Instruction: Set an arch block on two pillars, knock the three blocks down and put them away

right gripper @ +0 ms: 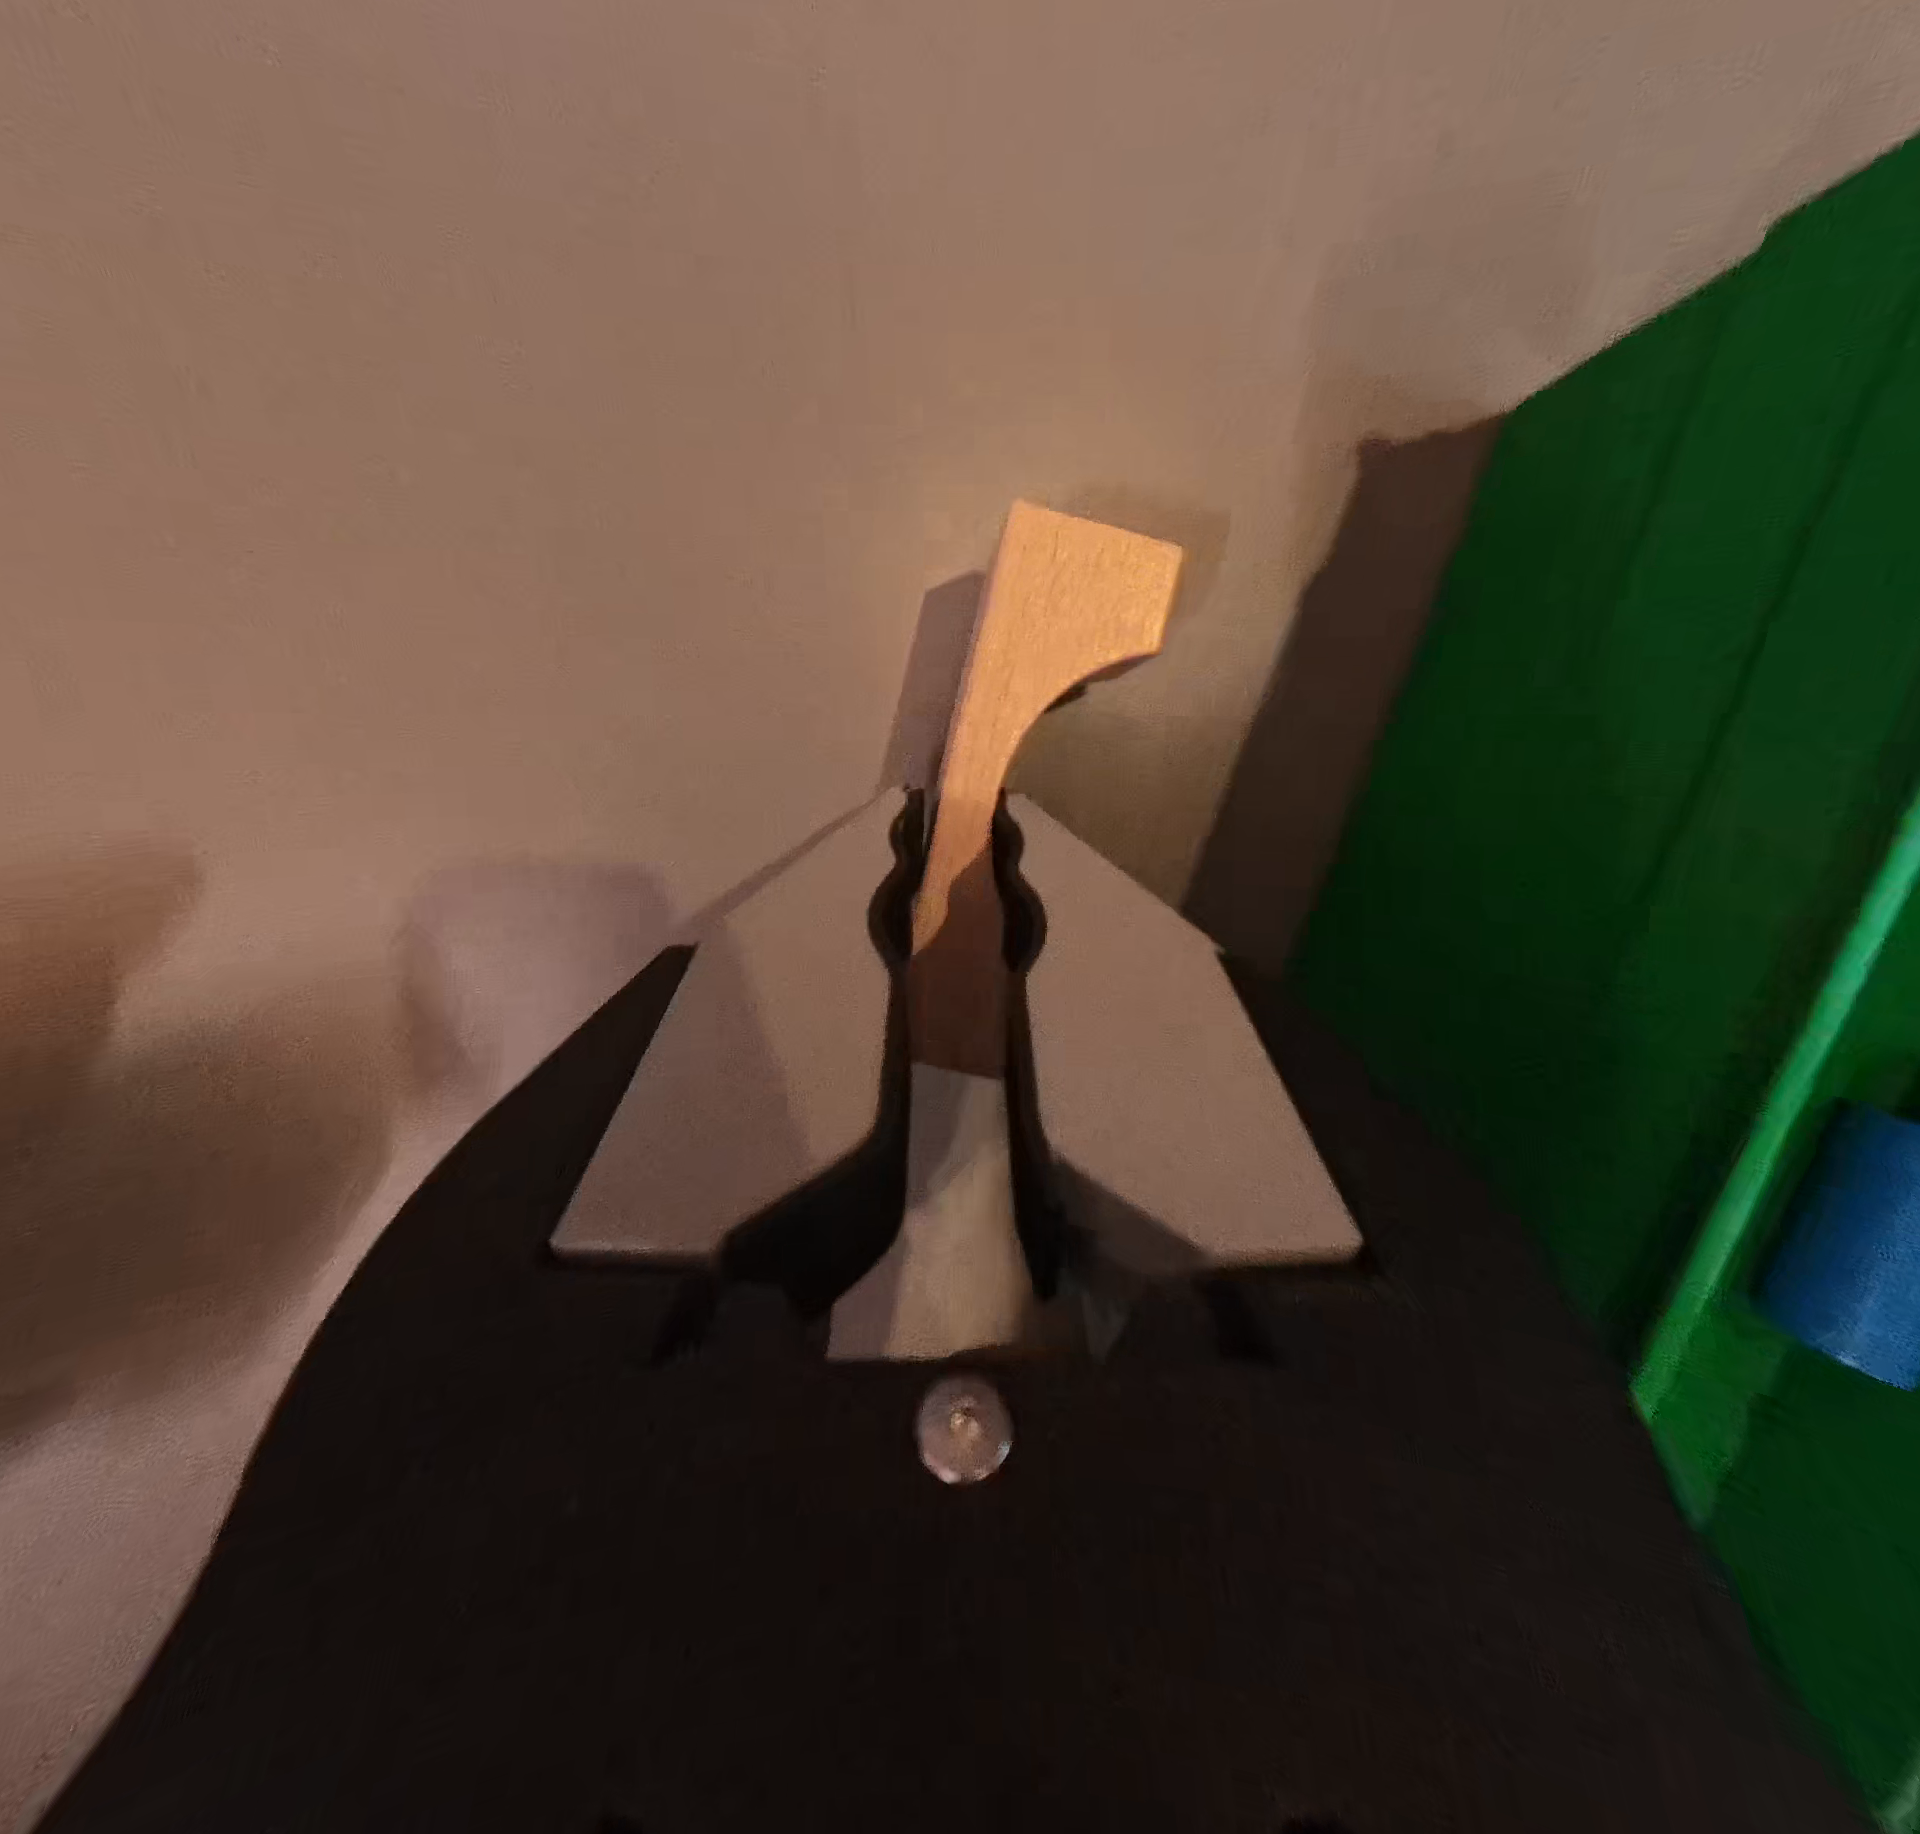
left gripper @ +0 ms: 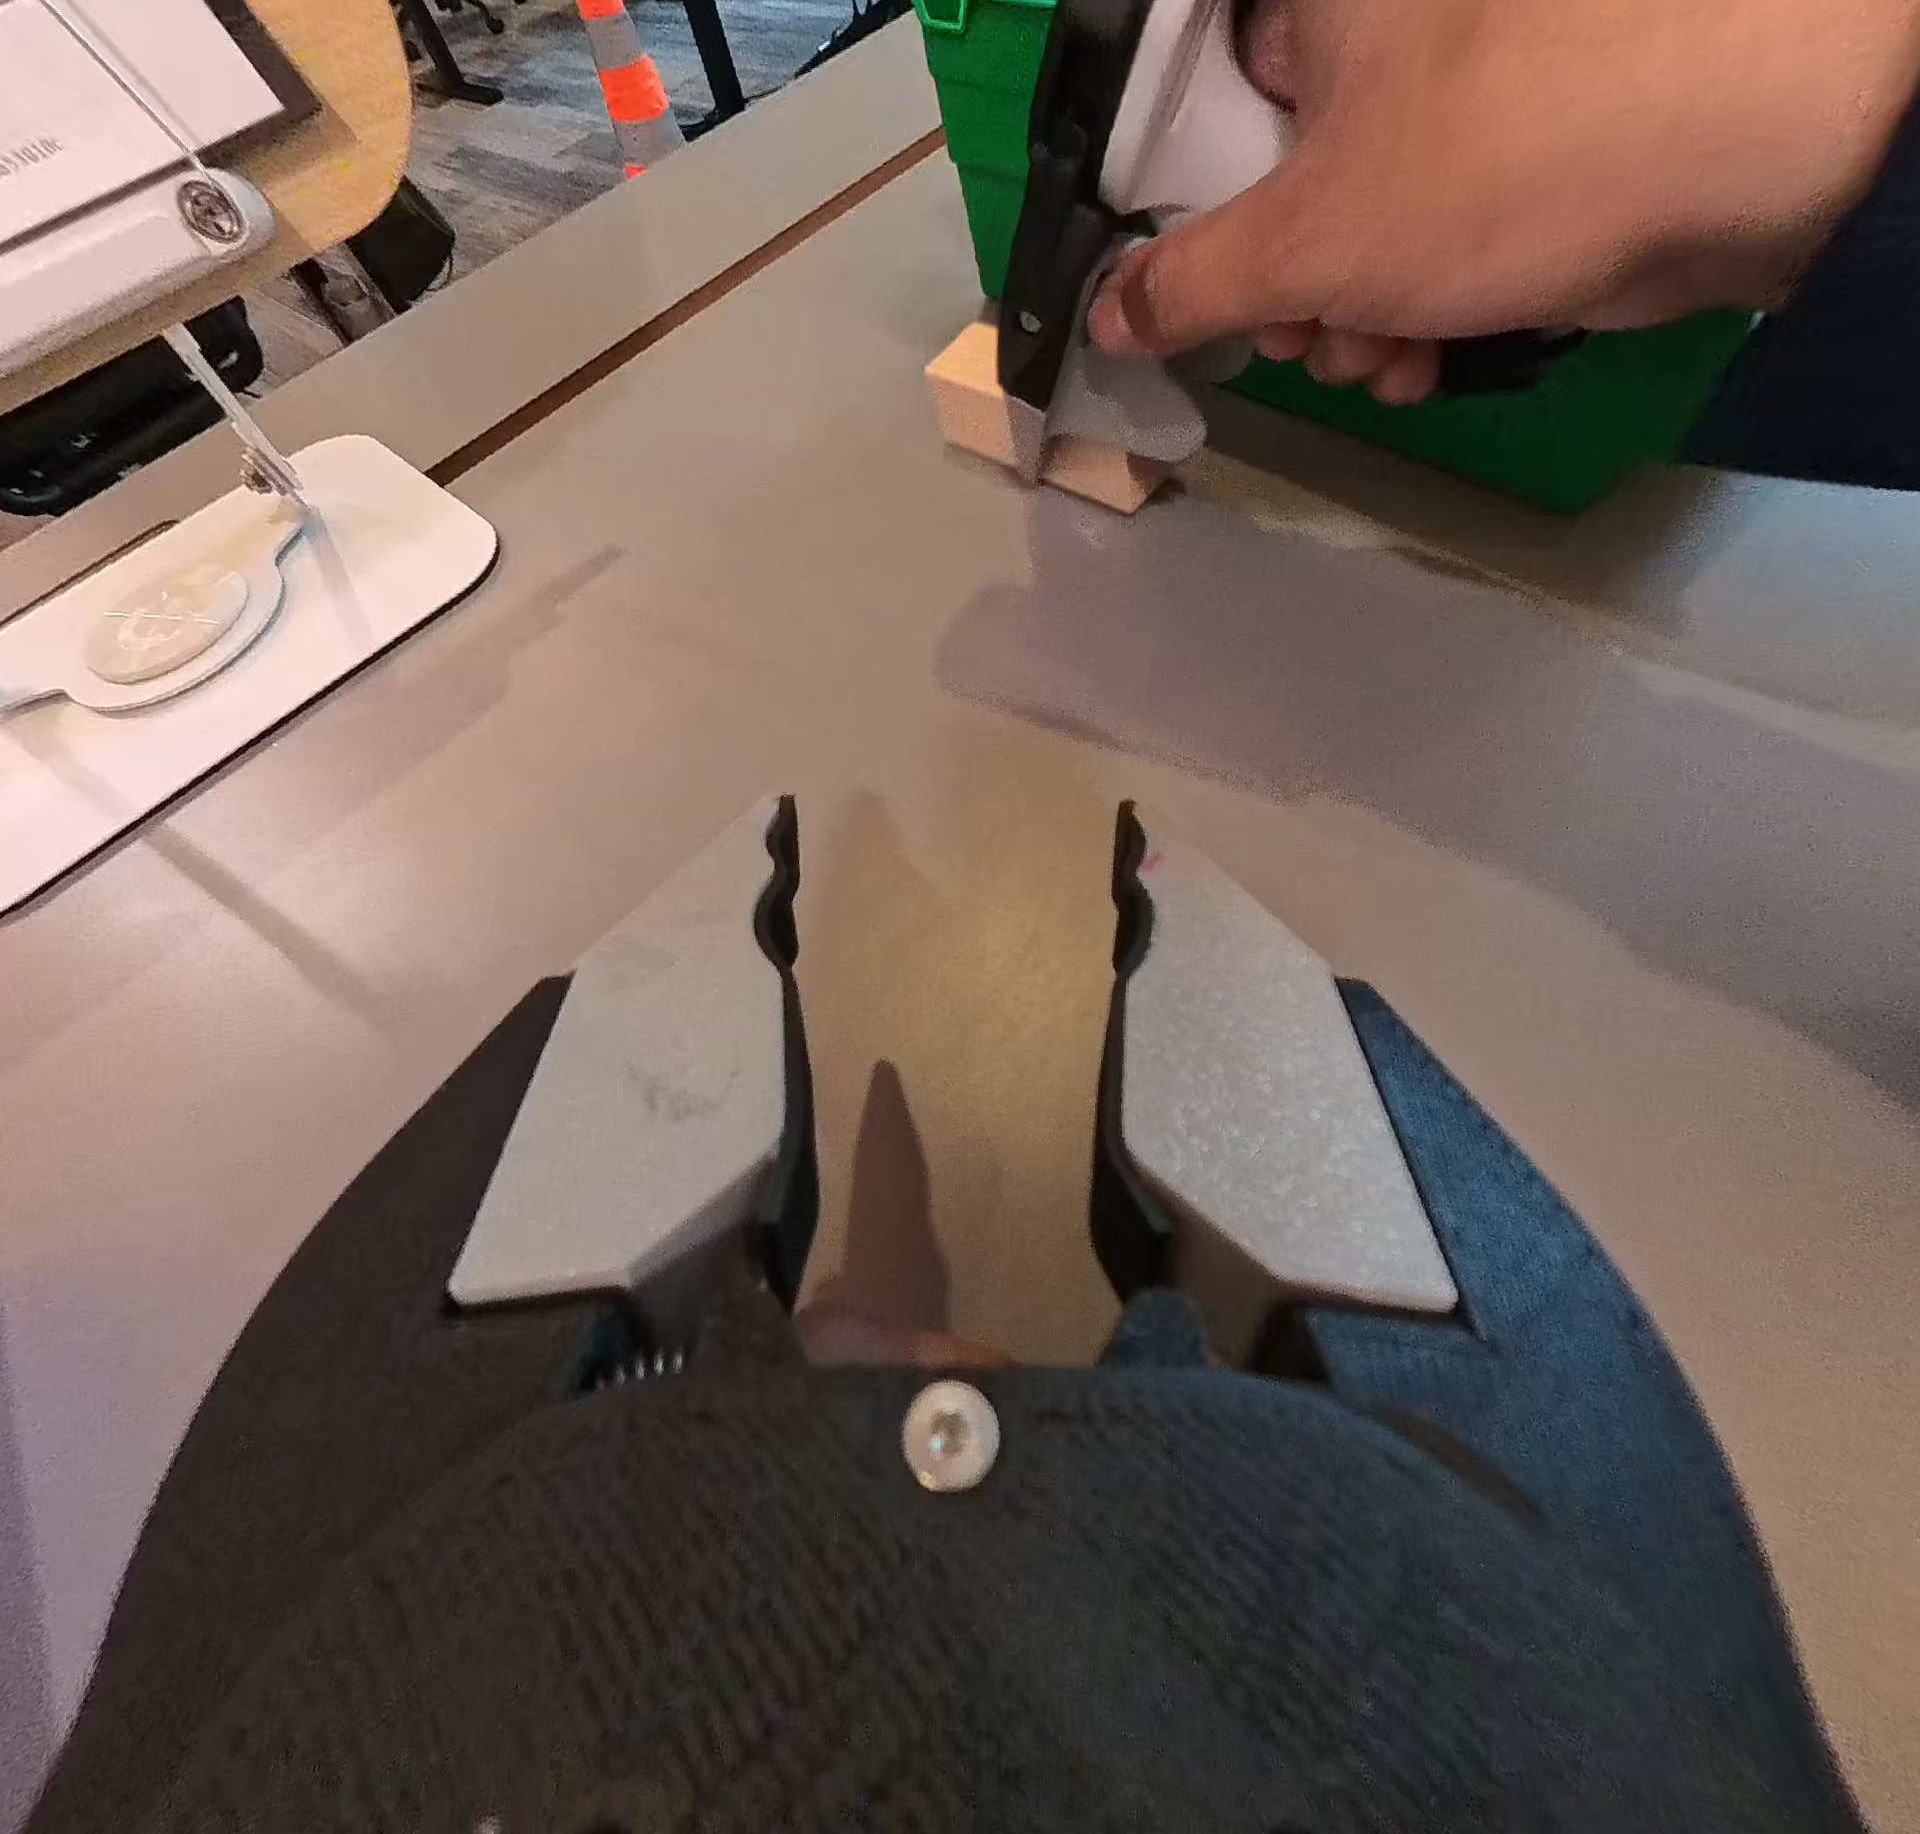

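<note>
The left tongs (left gripper: 954, 880) hang low over the grey bench (left gripper: 727, 662), their grey fingers (left gripper: 665, 1078) spread wide with nothing but bare surface between them. Ahead of them and to the left lies a white base plate (left gripper: 343, 579) carrying a thin clear stand. Farther ahead and to the right, the right tongs (left gripper: 1049, 423), held in a person's hand (left gripper: 1507, 153), point steeply down at the bench and are closed on the wooden arch block (left gripper: 977, 402), which sits on the surface just in front of the green bin (left gripper: 987, 80).

In the right wrist view, the right tongs (right gripper: 956, 828) stand narrow, clamped on the thin middle of the arch block (right gripper: 1049, 641), whose far end and curved cut-out stick out beyond the fingertips. The green bin (right gripper: 1621, 745) stands close to the right of these tongs, with something blue (right gripper: 1860, 1254) inside it.
</note>
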{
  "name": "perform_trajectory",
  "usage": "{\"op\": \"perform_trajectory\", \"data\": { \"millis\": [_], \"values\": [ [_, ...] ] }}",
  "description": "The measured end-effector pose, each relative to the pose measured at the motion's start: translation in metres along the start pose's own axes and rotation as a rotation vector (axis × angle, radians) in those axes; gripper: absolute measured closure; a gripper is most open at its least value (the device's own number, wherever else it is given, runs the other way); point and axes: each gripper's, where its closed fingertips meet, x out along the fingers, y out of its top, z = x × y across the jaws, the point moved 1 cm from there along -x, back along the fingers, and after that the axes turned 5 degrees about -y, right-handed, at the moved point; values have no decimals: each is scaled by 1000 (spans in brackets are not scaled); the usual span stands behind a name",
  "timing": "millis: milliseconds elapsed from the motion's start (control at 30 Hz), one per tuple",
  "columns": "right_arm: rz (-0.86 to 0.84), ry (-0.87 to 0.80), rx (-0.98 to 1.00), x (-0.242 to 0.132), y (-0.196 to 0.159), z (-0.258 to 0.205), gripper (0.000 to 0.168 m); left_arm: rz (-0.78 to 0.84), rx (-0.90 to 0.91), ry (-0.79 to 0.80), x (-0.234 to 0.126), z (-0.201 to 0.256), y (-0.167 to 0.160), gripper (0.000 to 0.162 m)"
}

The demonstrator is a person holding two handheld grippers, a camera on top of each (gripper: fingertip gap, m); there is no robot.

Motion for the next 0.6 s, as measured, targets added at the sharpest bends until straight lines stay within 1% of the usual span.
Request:
{"op": "perform_trajectory", "data": {
  "millis": [67,133,200,267,333,400,433,467,500,600],
  "values": [
    [142,43,-35,-34,13,-15,158,7,-2,1,-1,0,1,103],
    [307,44,-47,-80,24,-14,159,10,-1,5,-1,-1,2,103],
    [429,-32,-30,-121,27,13,159,7,-1,8,-1,-1,1,103],
    [480,-132,24,-144,22,56,159,-1,0,8,1,0,-1,103],
    [433,-175,85,-144,6,95,158,-12,10,10,3,1,-4,103],
    [310,-201,128,-123,-20,124,157,-24,24,15,5,2,-6,103],
    [241,-204,125,-110,-33,130,148,-27,28,17,5,2,-6,103],
    [200,-225,115,-102,-43,135,132,-29,32,21,6,2,-7,103],
    [207,-245,96,-100,-46,134,123,-31,37,28,6,2,-7,103],
    [389,-204,44,-117,-33,98,122,-9,33,58,0,-3,-5,103]
  ]
}}
